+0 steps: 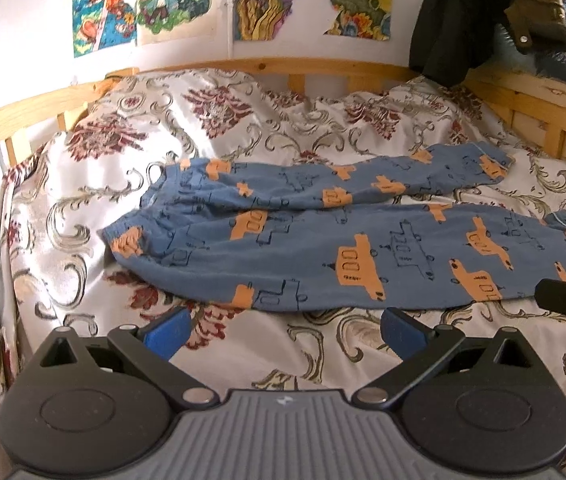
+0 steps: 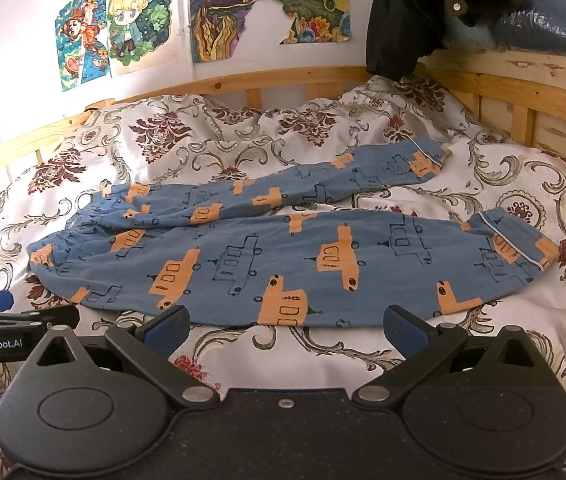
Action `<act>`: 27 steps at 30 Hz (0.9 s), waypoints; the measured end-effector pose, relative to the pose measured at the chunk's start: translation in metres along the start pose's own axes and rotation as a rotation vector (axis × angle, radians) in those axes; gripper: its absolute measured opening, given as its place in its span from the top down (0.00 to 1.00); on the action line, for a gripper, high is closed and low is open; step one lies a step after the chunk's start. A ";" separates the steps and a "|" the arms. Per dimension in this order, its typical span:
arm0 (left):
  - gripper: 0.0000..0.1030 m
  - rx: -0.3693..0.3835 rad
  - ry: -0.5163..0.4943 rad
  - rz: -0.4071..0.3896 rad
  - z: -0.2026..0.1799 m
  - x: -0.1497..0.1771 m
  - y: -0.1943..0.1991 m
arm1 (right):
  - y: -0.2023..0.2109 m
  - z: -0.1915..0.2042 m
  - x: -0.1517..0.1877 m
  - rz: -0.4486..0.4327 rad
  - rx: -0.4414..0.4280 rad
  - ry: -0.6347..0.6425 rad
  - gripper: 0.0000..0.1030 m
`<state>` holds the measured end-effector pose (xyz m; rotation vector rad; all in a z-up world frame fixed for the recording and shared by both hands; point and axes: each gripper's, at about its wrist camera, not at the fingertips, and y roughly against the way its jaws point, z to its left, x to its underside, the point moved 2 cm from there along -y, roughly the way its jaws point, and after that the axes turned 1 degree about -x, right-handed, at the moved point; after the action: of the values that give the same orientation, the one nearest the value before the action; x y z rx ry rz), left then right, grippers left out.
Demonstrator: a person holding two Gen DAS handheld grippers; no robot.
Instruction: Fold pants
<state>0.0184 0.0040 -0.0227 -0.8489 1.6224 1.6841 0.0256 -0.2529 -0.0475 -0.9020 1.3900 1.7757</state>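
Floral bedspread (image 1: 95, 184) under spread pants (image 1: 323, 240), both grippers (image 1: 283, 330) (image 2: 283, 328) agape; "GenRobot.AI" lettering only in right view.

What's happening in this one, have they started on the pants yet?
Not yet. A pair of blue pants with orange vehicle prints lies spread flat on a floral bedspread, waistband to the left, legs running right and slightly apart. A person holds two grippers just short of the near edge: the left gripper and the right gripper are both open and empty. No fold is visible so far.
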 end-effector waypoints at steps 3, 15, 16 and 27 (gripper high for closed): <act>0.00 0.006 0.002 0.015 0.000 0.002 -0.001 | 0.000 -0.001 0.001 0.002 0.002 -0.004 0.00; 0.00 0.017 -0.002 0.058 -0.013 -0.011 -0.005 | -0.001 -0.003 -0.002 0.013 0.001 -0.005 0.00; 0.00 0.023 -0.005 0.063 -0.014 -0.014 -0.006 | -0.001 -0.004 -0.005 0.017 0.000 -0.006 0.00; 0.00 0.017 -0.160 0.146 -0.034 -0.101 -0.020 | -0.014 -0.019 -0.062 0.015 -0.026 0.055 0.00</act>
<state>0.0939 -0.0307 0.0466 -0.5825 1.6185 1.7873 0.0714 -0.2753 -0.0055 -0.9641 1.4144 1.7960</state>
